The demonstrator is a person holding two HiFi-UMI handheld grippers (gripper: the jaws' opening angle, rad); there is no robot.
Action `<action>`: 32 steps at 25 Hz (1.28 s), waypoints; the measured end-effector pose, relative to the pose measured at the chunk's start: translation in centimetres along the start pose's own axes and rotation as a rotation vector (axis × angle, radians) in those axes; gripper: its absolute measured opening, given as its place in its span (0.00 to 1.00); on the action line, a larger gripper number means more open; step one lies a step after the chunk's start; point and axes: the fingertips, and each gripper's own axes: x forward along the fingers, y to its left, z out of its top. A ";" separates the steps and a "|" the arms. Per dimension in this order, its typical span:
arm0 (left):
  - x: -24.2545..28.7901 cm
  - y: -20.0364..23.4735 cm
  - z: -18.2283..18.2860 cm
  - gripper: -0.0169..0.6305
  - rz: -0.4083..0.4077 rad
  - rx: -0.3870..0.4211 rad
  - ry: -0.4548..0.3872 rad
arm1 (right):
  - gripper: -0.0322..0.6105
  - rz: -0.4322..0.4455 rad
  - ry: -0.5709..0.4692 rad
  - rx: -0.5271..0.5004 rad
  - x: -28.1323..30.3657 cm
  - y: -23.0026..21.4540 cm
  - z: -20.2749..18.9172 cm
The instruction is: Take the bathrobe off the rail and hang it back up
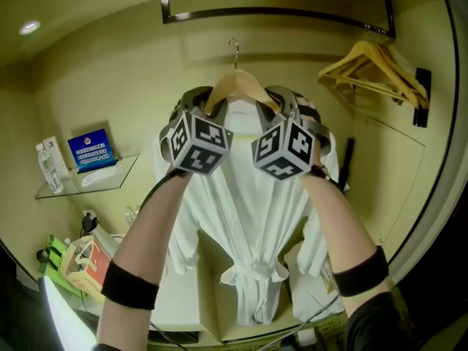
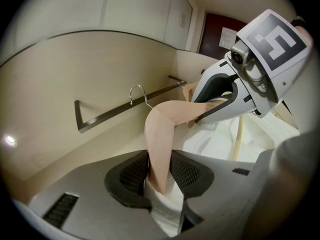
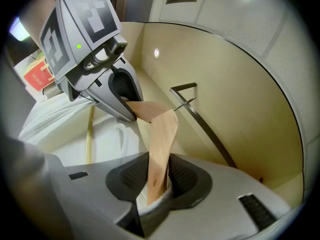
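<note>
Bathrobe: one, white, draped on one wooden hanger at centre, belt tied toward 6 o'clock. The hanger's hook sits below the one dark rail at 12 o'clock, apart from it. Two grippers: left gripper pinches one hanger arm together with robe cloth; right gripper pinches the other arm likewise. Room: cream wall, one ceiling light at 10 o'clock. One glass shelf at 9 o'clock. Spare hangers on the rail at 2 o'clock; exact count unclear.

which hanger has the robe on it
The middle hanger, gripped by the left claw and right claw below the rail; the top-right hangers hang bare.
</note>
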 end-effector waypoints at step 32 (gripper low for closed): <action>-13.3 -36.6 -24.3 0.23 -0.112 -0.152 0.358 | 0.24 0.386 0.105 0.151 -17.3 34.9 -23.3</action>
